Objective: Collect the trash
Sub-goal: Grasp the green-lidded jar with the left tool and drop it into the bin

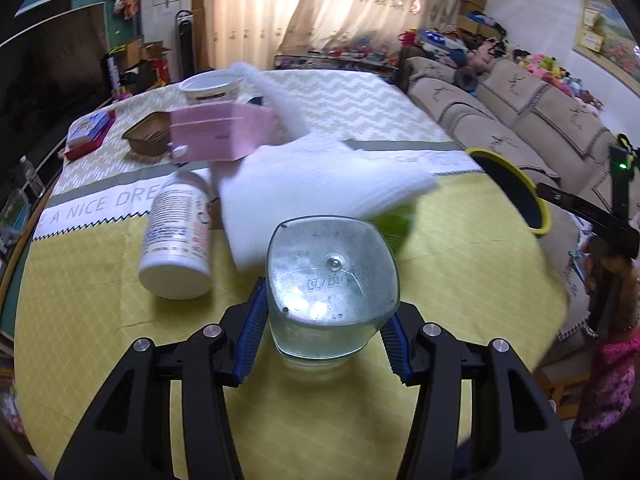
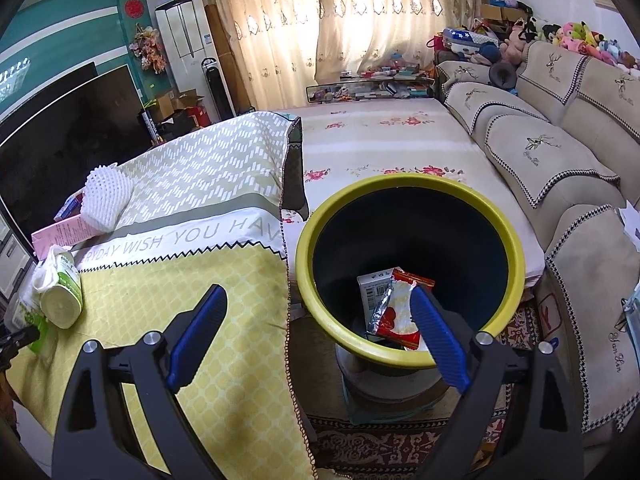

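The clear plastic bottle [image 1: 332, 284], low in the middle of the left wrist frame above the yellow tabletop [image 1: 460, 248], looks empty, so likely light, thin-walled, slick and easily dented (best held across its flat sides, gently). The left gripper [image 1: 323, 332] has its blue fingers [image 1: 251, 332] closed against both sides of it. The right gripper [image 2: 316, 336] is spread wide and holds nothing, hovering by the yellow-rimmed bin [image 2: 516, 256].

You have a beige sofa [image 2: 560, 152] along the table's right edge, plush toys [image 2: 576, 40] on its backrest, curtains [image 2: 340, 32] beyond the far edge.
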Demonstrator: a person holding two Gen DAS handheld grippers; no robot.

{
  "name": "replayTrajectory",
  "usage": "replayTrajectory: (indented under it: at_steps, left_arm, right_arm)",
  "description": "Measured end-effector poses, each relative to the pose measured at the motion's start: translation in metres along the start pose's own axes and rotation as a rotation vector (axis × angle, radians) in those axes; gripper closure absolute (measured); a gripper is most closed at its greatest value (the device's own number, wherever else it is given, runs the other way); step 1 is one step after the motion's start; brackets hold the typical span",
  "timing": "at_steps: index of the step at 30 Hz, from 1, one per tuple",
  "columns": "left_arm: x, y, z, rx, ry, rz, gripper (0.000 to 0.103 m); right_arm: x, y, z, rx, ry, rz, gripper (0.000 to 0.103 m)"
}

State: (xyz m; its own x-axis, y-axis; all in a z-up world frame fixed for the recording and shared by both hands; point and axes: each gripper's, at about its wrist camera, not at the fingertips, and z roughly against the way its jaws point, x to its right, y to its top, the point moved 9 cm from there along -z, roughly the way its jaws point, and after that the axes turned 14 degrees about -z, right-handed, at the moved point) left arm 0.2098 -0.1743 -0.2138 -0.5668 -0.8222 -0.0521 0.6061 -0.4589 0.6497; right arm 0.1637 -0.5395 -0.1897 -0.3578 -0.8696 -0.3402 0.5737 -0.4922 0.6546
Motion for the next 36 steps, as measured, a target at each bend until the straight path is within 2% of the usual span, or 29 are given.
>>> replayTrajectory:
  at_steps: [6, 12, 15, 18, 20, 21, 22, 24, 25, 26, 29, 31, 34, 36]
  left_arm:
    - [0.038, 0.035, 0.009, 0.069, -0.064, -0.064, 0.051]
    - [0.090, 0.099, -0.006, 0.132, -0.156, -0.151, 0.054]
    - [0.114, 0.129, -0.019, 0.155, -0.168, -0.202, 0.059]
    - [0.128, 0.148, -0.030, 0.157, -0.167, -0.228, 0.063]
    - [0.132, 0.152, -0.039, 0.133, -0.153, -0.236, 0.064]
    - [0.137, 0.149, -0.041, 0.114, -0.175, -0.244, 0.064]
    - [0.141, 0.146, -0.041, 0.102, -0.189, -0.255, 0.062]
    - [0.151, 0.137, -0.036, 0.093, -0.190, -0.303, 0.037]
    - [0.162, 0.133, -0.033, 0.098, -0.197, -0.347, 0.021]
    - [0.173, 0.128, -0.030, 0.099, -0.211, -0.393, 0.017]
    - [0.209, 0.114, -0.024, 0.084, -0.315, -0.502, 0.017]
    - [0.227, 0.107, -0.022, 0.058, -0.371, -0.535, 0.017]
    - [0.240, 0.097, -0.022, 0.035, -0.348, -0.574, 0.017]
    - [0.237, 0.094, -0.029, 0.003, -0.309, -0.531, 0.017]
  right_arm:
    - [0.013, 0.006, 0.019, 0.056, -0.035, -0.015, 0.015]
    - [0.055, 0.015, 0.045, 0.123, -0.105, -0.069, 0.015]
    - [0.079, 0.017, 0.056, 0.144, -0.120, -0.120, 0.015]
    - [0.094, 0.017, 0.060, 0.153, -0.119, -0.151, 0.015]
    - [0.099, 0.015, 0.057, 0.144, -0.112, -0.158, 0.015]
    - [0.098, 0.014, 0.054, 0.134, -0.103, -0.153, 0.015]
    - [0.096, 0.012, 0.052, 0.130, -0.097, -0.147, 0.015]
    - [0.094, 0.010, 0.045, 0.116, -0.083, -0.142, 0.015]
    - [0.095, 0.010, 0.043, 0.111, -0.074, -0.145, 0.015]
    - [0.094, 0.009, 0.039, 0.104, -0.056, -0.155, 0.015]
    - [0.094, 0.009, 0.036, 0.098, -0.008, -0.192, 0.015]
    - [0.093, 0.007, 0.036, 0.101, -0.005, -0.196, 0.015]
    - [0.094, 0.006, 0.039, 0.101, -0.011, -0.192, 0.015]
    - [0.095, 0.006, 0.040, 0.104, -0.012, -0.194, 0.015]
